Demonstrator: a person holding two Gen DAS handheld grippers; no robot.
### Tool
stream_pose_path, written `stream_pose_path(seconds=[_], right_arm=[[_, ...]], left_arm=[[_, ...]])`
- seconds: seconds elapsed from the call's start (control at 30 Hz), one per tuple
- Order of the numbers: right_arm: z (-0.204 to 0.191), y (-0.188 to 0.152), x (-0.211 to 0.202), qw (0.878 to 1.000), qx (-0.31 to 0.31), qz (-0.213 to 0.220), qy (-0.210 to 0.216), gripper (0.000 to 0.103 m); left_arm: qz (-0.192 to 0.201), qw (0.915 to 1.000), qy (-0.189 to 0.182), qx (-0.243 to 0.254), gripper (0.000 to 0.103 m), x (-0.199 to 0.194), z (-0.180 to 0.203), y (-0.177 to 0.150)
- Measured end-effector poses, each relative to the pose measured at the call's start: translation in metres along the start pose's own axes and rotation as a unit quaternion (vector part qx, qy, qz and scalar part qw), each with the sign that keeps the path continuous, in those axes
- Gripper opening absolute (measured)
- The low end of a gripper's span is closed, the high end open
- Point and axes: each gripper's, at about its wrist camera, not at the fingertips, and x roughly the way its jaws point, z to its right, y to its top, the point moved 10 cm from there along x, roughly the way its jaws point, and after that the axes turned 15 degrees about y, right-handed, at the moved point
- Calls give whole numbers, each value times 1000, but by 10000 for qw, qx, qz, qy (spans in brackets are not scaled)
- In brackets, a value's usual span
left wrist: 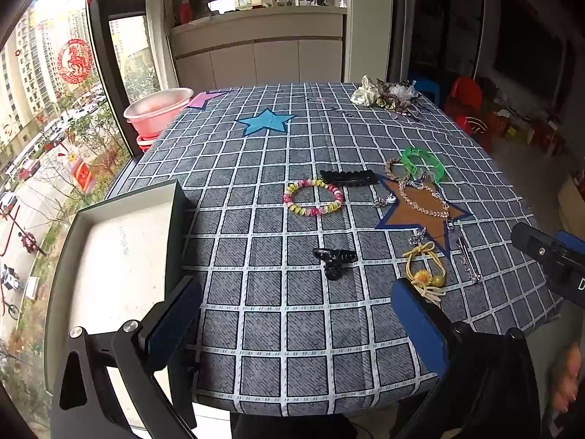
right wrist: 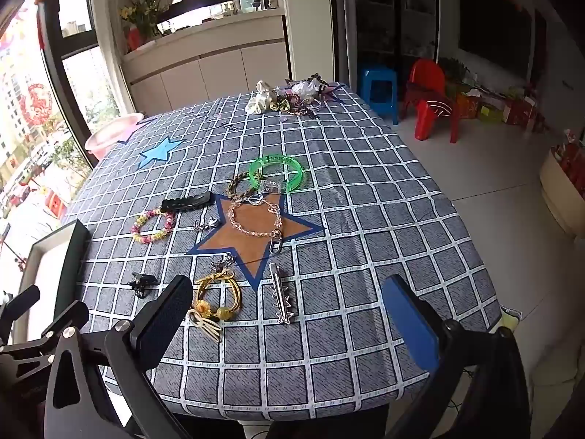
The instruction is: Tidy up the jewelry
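Jewelry lies scattered on the checked tablecloth [left wrist: 278, 314]. A pastel bead bracelet [left wrist: 313, 197], a long black hair clip [left wrist: 349, 176], a small black claw clip [left wrist: 334, 261], a yellow hair tie [left wrist: 426, 270], a green bangle [left wrist: 422, 162] and a chain [left wrist: 424, 201] on a brown star are spread out. An open box with a pale lining [left wrist: 117, 256] sits at the left edge. My left gripper [left wrist: 296, 314] hovers open above the near cloth, holding nothing. My right gripper [right wrist: 289, 322] is open too, above the yellow hair tie [right wrist: 217, 298] and a silver star clip [right wrist: 279, 294].
A heap of fabric flowers and hair ties [left wrist: 385, 95] lies at the table's far right corner. A pink basin [left wrist: 157, 109] stands beyond the far left edge. A red chair [right wrist: 433, 98] and blue stool [right wrist: 378, 87] stand on the floor to the right.
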Motion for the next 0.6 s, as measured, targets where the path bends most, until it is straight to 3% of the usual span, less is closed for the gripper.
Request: stream_pose_path(seconds=[0.07,0.6], right_arm=[[-1,-1,0,10000,-31,-33,-14,103],[-12,-1,1,9997,-205,-90,-29,103]], left_arm=[[-155,9999,-27,-58,103,3,-1,0],[-207,9997,69,-112,103,2,-8,-4]])
